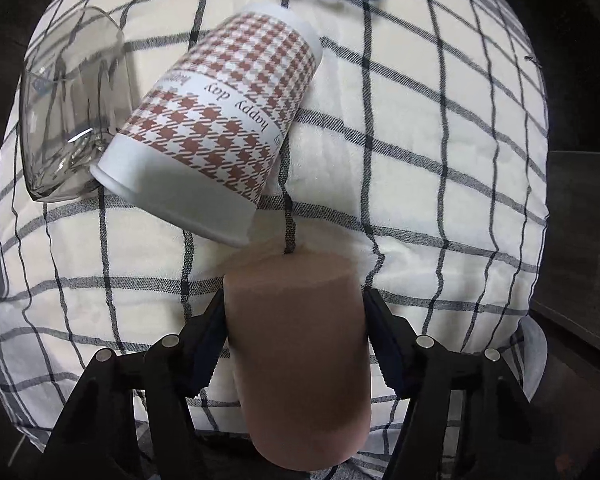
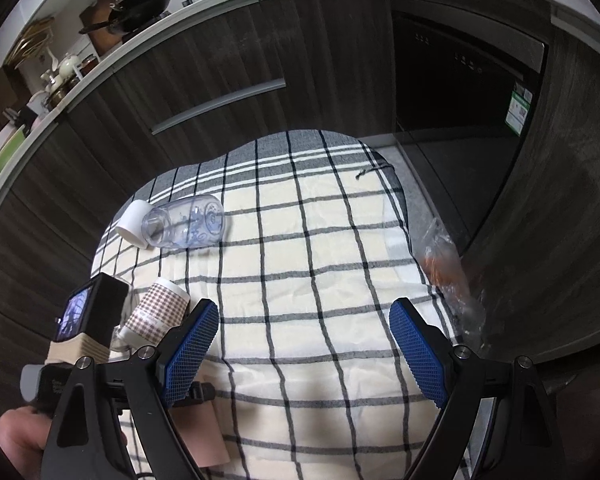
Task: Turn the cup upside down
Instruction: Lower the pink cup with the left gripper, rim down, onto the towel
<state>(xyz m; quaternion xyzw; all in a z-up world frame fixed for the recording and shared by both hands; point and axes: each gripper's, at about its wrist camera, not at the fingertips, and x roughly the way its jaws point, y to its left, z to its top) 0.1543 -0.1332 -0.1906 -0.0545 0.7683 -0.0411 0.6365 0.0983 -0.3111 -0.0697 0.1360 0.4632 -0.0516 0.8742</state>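
My left gripper (image 1: 296, 316) is shut on a plain pink cup (image 1: 300, 360), which lies between its fingers with one flat end pointing forward over the checked cloth (image 1: 440, 160). The same pink cup (image 2: 210, 432) shows at the lower left of the right wrist view, under the left gripper's body. My right gripper (image 2: 304, 344) is open and empty above the cloth (image 2: 320, 280). A houndstooth paper cup (image 1: 216, 120) reading "happy day" lies on its side just ahead of the pink cup; it also shows in the right wrist view (image 2: 156, 312).
A clear glass (image 1: 68, 108) lies on its side against the houndstooth cup. A clear plastic bottle (image 2: 188, 222) and a white cup (image 2: 134, 222) lie at the cloth's far left. A crumpled plastic bag (image 2: 448, 268) sits at the right edge. Dark kitchen cabinets (image 2: 220, 80) stand behind.
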